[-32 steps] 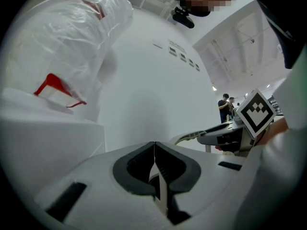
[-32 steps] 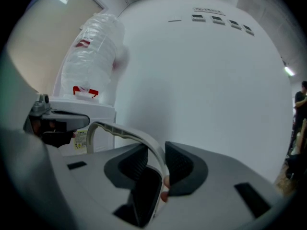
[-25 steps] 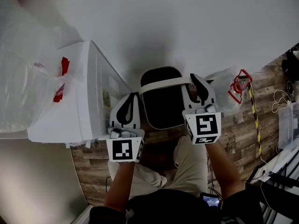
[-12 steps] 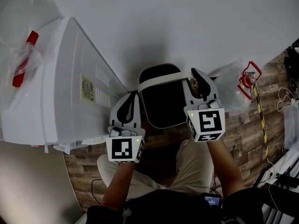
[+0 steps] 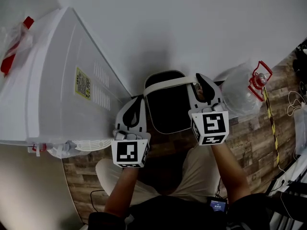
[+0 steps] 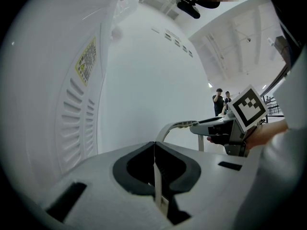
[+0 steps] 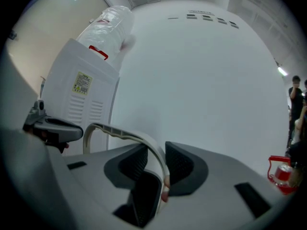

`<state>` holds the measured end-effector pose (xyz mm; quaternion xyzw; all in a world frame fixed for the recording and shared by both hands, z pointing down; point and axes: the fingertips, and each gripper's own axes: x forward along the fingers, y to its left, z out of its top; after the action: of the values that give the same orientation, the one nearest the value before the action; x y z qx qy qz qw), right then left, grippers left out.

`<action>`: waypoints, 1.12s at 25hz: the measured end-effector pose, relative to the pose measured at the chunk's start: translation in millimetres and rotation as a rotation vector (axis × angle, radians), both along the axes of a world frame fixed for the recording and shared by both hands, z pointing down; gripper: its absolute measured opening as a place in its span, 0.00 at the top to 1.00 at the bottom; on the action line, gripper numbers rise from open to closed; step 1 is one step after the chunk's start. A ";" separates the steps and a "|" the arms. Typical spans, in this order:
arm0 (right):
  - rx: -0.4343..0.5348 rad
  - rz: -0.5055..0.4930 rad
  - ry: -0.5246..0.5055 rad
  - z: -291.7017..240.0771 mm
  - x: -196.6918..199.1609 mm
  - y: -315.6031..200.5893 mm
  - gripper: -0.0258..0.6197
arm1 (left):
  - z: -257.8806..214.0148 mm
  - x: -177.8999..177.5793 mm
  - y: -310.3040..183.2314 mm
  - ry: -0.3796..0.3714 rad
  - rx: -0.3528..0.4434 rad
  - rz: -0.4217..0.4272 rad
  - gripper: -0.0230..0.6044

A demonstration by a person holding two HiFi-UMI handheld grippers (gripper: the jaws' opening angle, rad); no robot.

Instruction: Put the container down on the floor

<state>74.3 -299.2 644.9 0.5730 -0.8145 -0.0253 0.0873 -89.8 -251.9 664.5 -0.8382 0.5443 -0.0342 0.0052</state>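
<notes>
Far left, a tall white appliance is seen, vents and a yellowish label on its panel, with a plastic-wrapped bottle sitting on top of it. Just right of the appliance's lower corner the left tool is found; in the left gripper view its jaws are pressed together with only a thin white edge pinched between them, and from the head view that edge looks to belong to the left side of the container. The container itself is a black bin. It's held between the two tools, close against the white wall and just beyond the person's knees, above the wood-pattern floor. Whether its bottom is touching the floor can't be told from any view. A white handle is arched over the container's top from one side to the other. On the right end of that handle the right tool is clamped. In the right gripper view the curved white band is seen running down between the two ribbed pads, so it's the handle that's gripped there, not the bin's body. Further right, near the right tool but apart from it, a clear water jug with a red carry handle is parked on the floor by the wall, and a strip of yellow-and-black tape is laid along the floor past it.
</notes>
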 end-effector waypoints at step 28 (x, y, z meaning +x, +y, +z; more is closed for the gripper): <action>-0.111 -0.021 -0.006 94.0 -31.0 -0.1 0.78 | 30.6 -17.8 0.8 0.050 0.017 -0.005 0.93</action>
<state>43.3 -299.3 738.9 0.5588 -0.8209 0.0206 0.1162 -107.5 -251.1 695.1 -0.8372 0.5468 -0.0087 -0.0012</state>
